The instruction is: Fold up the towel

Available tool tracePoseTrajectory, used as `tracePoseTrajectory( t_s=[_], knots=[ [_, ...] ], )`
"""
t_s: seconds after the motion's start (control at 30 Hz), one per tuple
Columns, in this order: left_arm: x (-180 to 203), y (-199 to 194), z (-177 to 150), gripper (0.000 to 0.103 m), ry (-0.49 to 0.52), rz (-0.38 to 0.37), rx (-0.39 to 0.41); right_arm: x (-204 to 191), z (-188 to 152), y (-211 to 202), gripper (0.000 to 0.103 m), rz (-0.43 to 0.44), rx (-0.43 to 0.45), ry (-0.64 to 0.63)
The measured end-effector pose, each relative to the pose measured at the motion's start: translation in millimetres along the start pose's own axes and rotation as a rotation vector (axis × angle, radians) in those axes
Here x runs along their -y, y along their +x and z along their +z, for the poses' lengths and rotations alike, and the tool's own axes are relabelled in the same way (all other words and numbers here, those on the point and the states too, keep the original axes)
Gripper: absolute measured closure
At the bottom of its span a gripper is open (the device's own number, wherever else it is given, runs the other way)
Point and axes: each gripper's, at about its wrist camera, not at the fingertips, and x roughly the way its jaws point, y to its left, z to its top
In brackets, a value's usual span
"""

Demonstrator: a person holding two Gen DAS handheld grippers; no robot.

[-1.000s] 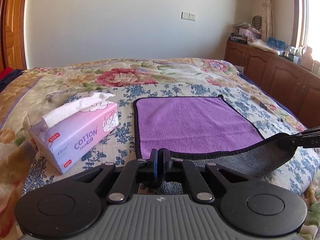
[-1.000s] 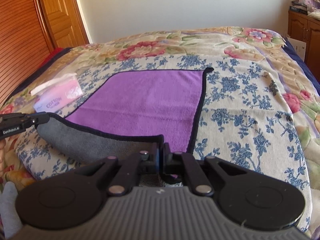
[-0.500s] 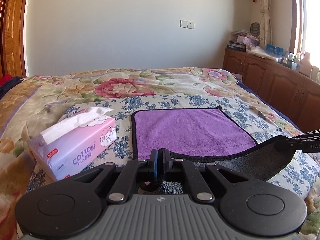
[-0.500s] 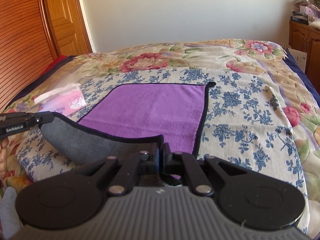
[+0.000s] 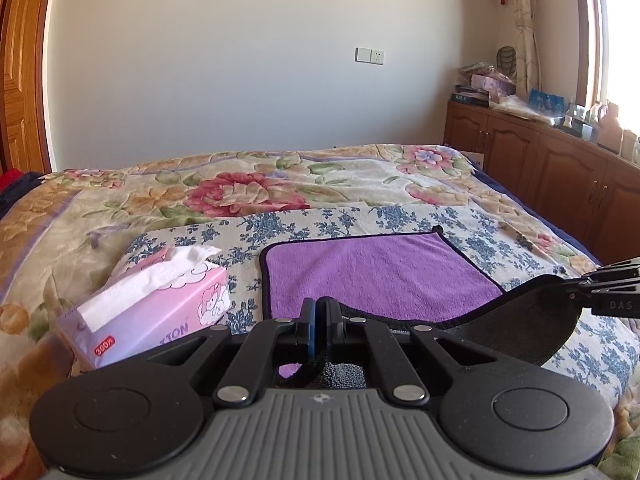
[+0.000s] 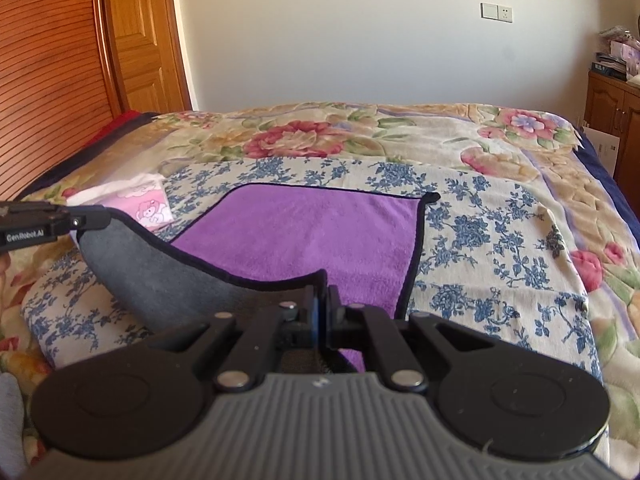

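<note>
A purple towel [image 5: 380, 268] with a black hem and a grey underside lies on the flowered bedspread; it also shows in the right wrist view [image 6: 304, 232]. Its far half lies flat. Its near edge is lifted, so the grey underside [image 6: 160, 276] sags between the two grippers. My left gripper [image 5: 318, 314] is shut on the near left corner. My right gripper [image 6: 322, 304] is shut on the near right corner. Each gripper shows in the other's view, the right one [image 5: 612, 294] at the right edge, the left one [image 6: 52, 222] at the left edge.
A pink tissue box [image 5: 152, 312] with a tissue sticking out stands on the bed left of the towel, also seen in the right wrist view [image 6: 140, 200]. Wooden cabinets [image 5: 560, 160] with clutter line the right wall. A wooden door [image 6: 140, 40] stands at the far left.
Both grippers have risen with the towel's near edge and tilted up. The lifted grey fold stands higher and more of the far wall shows.
</note>
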Motion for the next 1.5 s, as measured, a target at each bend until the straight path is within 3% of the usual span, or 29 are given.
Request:
tracePoseTrajectory(
  t_s=[1.5],
  knots=[
    [-1.7,57.3,47.5,0.097,-0.003,0.034,0.047,31.1,47.6,29.5,0.099,-0.012,0.144,-0.037]
  ],
)
